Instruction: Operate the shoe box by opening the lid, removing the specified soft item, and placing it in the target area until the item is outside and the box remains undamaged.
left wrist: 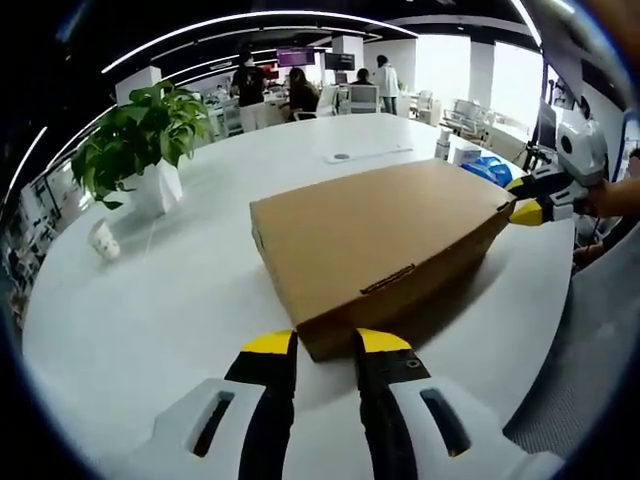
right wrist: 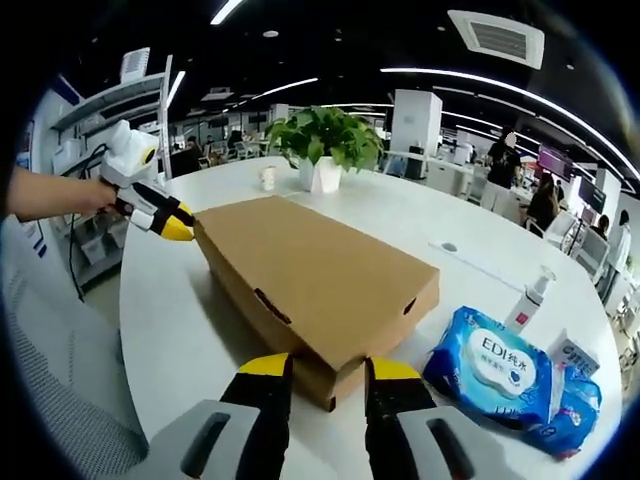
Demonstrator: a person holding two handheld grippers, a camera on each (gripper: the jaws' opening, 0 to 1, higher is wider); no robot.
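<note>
In the left gripper view, the closed shoe box (left wrist: 385, 250) is seen lying flat on the white bench (left wrist: 180, 290), its near corner just beyond the left gripper (left wrist: 327, 343). The jaws stand parted, one to either side of that corner, with nothing clamped between them. The right gripper (left wrist: 527, 200) appears at 3 o'clock, its yellow tips at the far corner of the box. A potted plant (left wrist: 140, 140) stands at 10 o'clock.

In the right gripper view, the right gripper (right wrist: 327, 368) is likewise held open astride a box corner, and the left gripper (right wrist: 168, 222) is met at 10 o'clock against the opposite corner. A wet-wipe pack (right wrist: 505, 370) lies at 4 o'clock, beside a small bottle (right wrist: 530, 298).

The lid is judged still shut. It should be lifted by its front edge near the tab slots, while the base is steadied at the opposite corner; the cardboard should be pinched lightly, so that creasing or tearing is avoided.
</note>
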